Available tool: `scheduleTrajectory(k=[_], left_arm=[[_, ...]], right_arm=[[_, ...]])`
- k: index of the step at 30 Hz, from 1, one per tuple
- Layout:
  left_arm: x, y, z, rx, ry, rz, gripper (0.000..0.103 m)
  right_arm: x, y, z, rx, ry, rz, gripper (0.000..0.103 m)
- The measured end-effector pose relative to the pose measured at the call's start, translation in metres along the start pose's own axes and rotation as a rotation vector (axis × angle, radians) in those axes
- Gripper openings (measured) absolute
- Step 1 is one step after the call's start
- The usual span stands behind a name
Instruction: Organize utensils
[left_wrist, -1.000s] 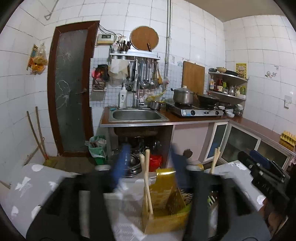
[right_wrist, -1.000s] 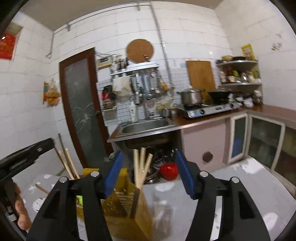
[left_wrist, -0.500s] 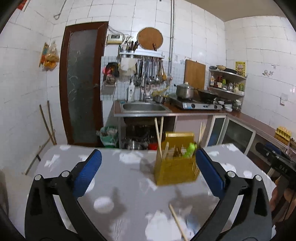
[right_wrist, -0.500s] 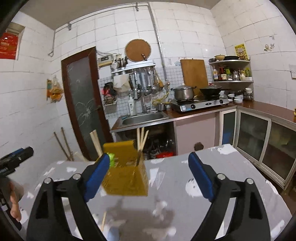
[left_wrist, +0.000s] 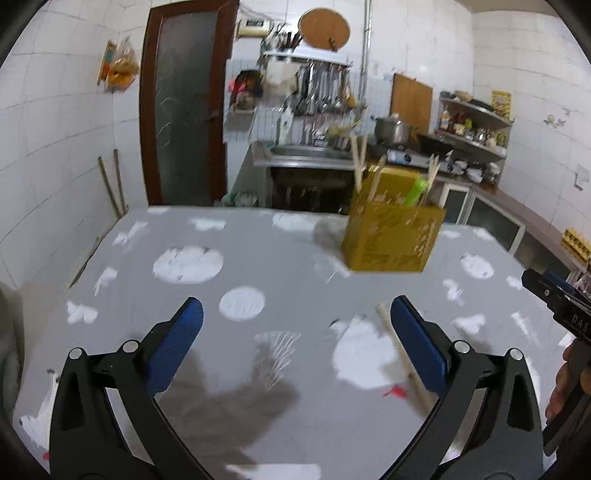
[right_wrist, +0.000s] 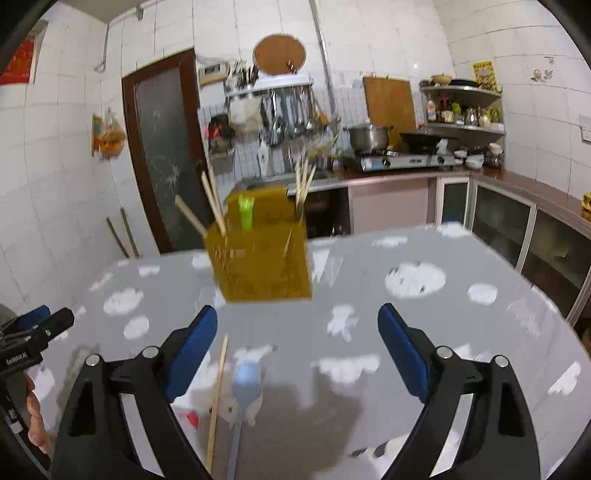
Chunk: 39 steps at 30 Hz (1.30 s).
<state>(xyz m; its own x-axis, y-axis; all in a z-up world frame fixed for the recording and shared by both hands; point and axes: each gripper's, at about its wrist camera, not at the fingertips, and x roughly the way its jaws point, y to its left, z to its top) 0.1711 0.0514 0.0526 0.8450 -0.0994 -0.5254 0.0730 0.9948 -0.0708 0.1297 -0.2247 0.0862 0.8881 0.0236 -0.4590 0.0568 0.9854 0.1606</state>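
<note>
We see the yellow utensil holder (left_wrist: 393, 240) motion-blurred, chopstick (right_wrist: 218, 398) and blue spoon (right_wrist: 242, 391) cut off below.

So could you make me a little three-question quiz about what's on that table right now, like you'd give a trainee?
1. True or false: the yellow holder stands upright on the table with chopsticks in it.
2. Which loose items lie on the table in front of the right tool? A) a fork and a knife B) a chopstick and a pale blue spoon C) two plates
3. Fill in: the left tool holds ____.

Key: 1 true; 2 B; 3 nothing, its jaws stand open over the table, having just opened.
</note>
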Motion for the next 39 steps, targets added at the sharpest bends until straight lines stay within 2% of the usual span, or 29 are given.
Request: scheduleTrajectory(k=[6, 11, 14, 18, 21, 28, 34, 39], left_arm=[[0.015, 0.019, -0.028, -0.011, 0.014, 0.055, 0.098], [0.021, 0.013, -0.035, 0.063, 0.0, 0.106, 0.098], [0.029, 0.013, -0.035, 0.062, 0.03, 0.102, 0.098], [0.035, 0.024, -0.029, 0.029, 0.058, 0.097, 0.098], [0.036, 0.034, -0.021, 0.041, 0.058, 0.104, 0.098], [0.044, 0.056, -0.012, 0.002, 0.058, 0.103, 0.098], [0.058, 0.056, -0.019, 0.001, 0.097, 0.083, 0.098], [0.059, 0.051, -0.02, 0.01, 0.1, 0.073, 0.098]], right_arm=[[0.032, 0.009, -0.036, -0.035, 0.07, -0.047, 0.087], [0.041, 0.015, -0.046, -0.034, 0.107, -0.033, 0.087], [0.049, 0.025, -0.049, -0.076, 0.139, -0.034, 0.085], [0.059, 0.036, -0.052, -0.106, 0.198, -0.048, 0.078], [0.067, 0.042, -0.056, -0.092, 0.244, -0.05, 0.066], [0.091, 0.062, -0.054, -0.124, 0.298, -0.077, 0.065], [0.114, 0.07, -0.058, -0.137, 0.379, -0.121, 0.056], [0.123, 0.074, -0.06, -0.142, 0.418, -0.134, 0.056]])
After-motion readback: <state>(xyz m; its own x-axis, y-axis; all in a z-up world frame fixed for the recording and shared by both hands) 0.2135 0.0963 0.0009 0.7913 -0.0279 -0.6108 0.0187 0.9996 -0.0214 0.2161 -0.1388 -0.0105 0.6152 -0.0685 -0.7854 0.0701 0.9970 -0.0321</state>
